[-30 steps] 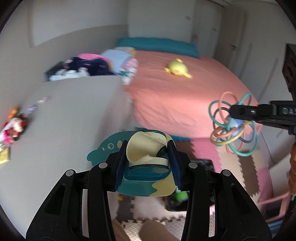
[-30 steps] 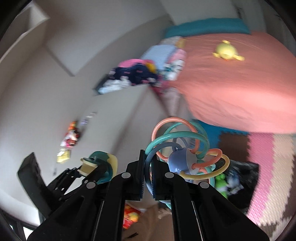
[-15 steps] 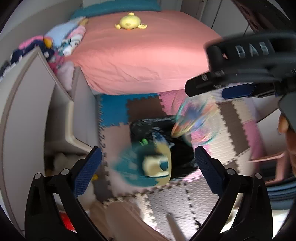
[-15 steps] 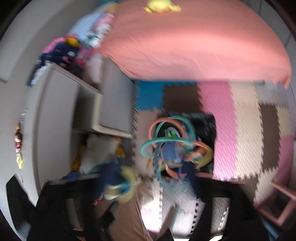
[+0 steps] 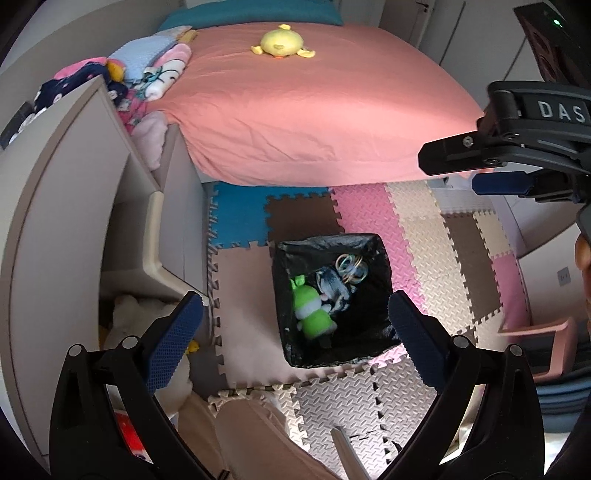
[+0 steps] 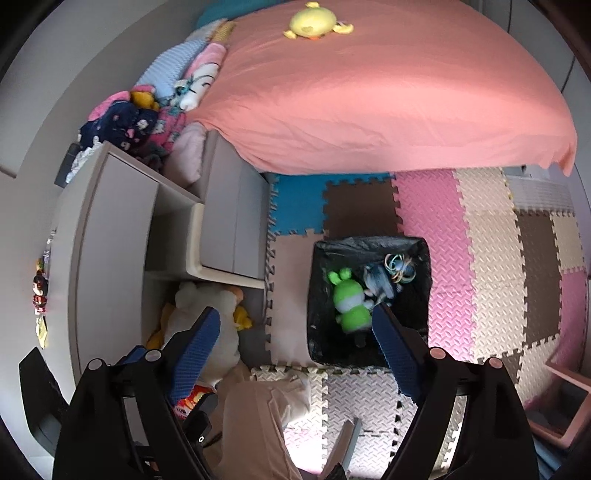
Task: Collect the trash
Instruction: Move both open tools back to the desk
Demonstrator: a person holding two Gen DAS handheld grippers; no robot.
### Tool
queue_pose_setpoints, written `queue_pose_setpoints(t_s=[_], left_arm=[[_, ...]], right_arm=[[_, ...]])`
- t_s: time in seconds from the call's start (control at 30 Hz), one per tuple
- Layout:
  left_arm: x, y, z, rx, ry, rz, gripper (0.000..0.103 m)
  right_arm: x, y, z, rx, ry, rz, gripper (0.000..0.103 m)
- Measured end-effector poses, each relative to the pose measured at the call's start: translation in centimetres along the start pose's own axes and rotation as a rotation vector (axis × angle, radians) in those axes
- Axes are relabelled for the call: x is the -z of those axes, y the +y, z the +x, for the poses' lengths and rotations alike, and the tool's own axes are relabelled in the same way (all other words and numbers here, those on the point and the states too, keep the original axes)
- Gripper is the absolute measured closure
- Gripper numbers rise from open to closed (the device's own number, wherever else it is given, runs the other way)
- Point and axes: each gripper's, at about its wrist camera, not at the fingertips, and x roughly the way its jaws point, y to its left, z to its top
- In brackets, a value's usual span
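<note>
Both the left gripper [image 5: 293, 332] and right gripper [image 6: 295, 341] hang wide open and empty above the black-lined bin [image 5: 284, 295], so the drop looks done; fetching more trash comes next.

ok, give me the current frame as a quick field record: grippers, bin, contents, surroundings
left gripper: open, empty, above bin
right gripper: open, empty, above bin
bin: black-lined, on foam mat
contents: green plush, ring rattle, blue toy
bed: pink sheet, yellow plush on it
under shelf: white plush
</note>
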Motion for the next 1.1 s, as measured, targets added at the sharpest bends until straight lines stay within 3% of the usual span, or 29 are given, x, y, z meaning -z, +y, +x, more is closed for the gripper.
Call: queue_pose_setpoints(t_s=[0.3,0.5,0.8,0.93,1.1], left_arm=[[0.9,7.2,-4.4,-0.070,-0.063,-0.091,0.006],[2.2,14.6,-8.5,-0.158,-0.123,-0.178,0.006],[4.9,25.4,-13.4,-0.260,-0.185,-0.355,0.006],[6.7,30.5,-15.0,-0.302,-0.203,-0.458,0.006],[9.5,36.8,-17.0,-0.364,-0.222,-0.596,0.006]], right_arm=[[0.3,8.8,-1.2,-0.080,-0.094,-0.134,0.015],[0.5,16.8,-1.5,-0.168,-0.181,-0.255,0.003],[1.1,27.3,0.0,-0.299,-0.247,-0.368,0.003],[1.5,32.1,1.5,-0.342,-0.230,-0.447,0.003],[2.0,38.7,3.9,-0.394,-0.144,-0.498,0.003]])
